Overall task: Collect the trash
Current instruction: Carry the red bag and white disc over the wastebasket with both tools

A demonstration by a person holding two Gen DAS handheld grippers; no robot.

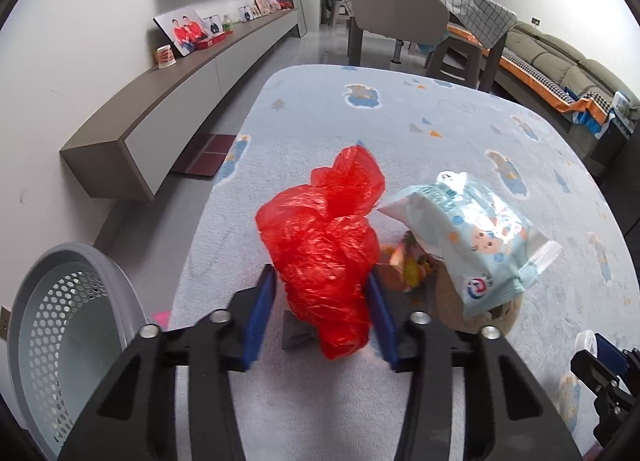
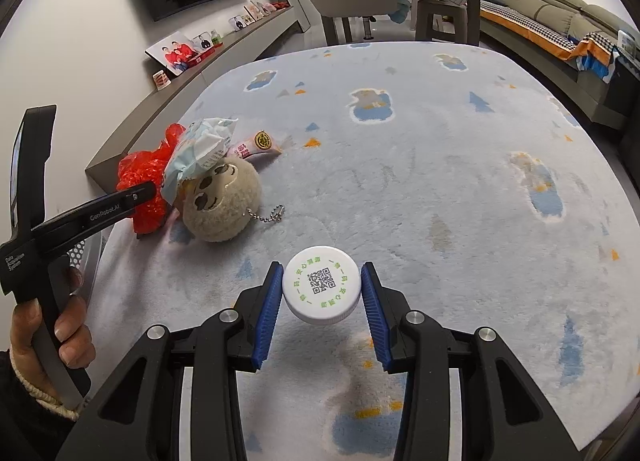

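Crumpled red plastic bag point(image 1: 324, 257), translucent and glossy, bunched upright on the pale blue patterned rug point(image 1: 400, 133), pinched low on both sides between blue pads. Just right of it, a pale blue wet-wipe packet point(image 1: 476, 245) with a cartoon print, tilted and propped on a beige plush toy point(image 2: 222, 203). Beyond these, a pink-and-orange snack wrapper point(image 2: 256, 147) flat on the rug, touching the plush. Well apart, a round white bottle cap point(image 2: 322, 289) with green lettering and a QR code, top up, clamped at its sides. Off the rug's left edge, a grey perforated bin point(image 1: 68, 321), mouth open.
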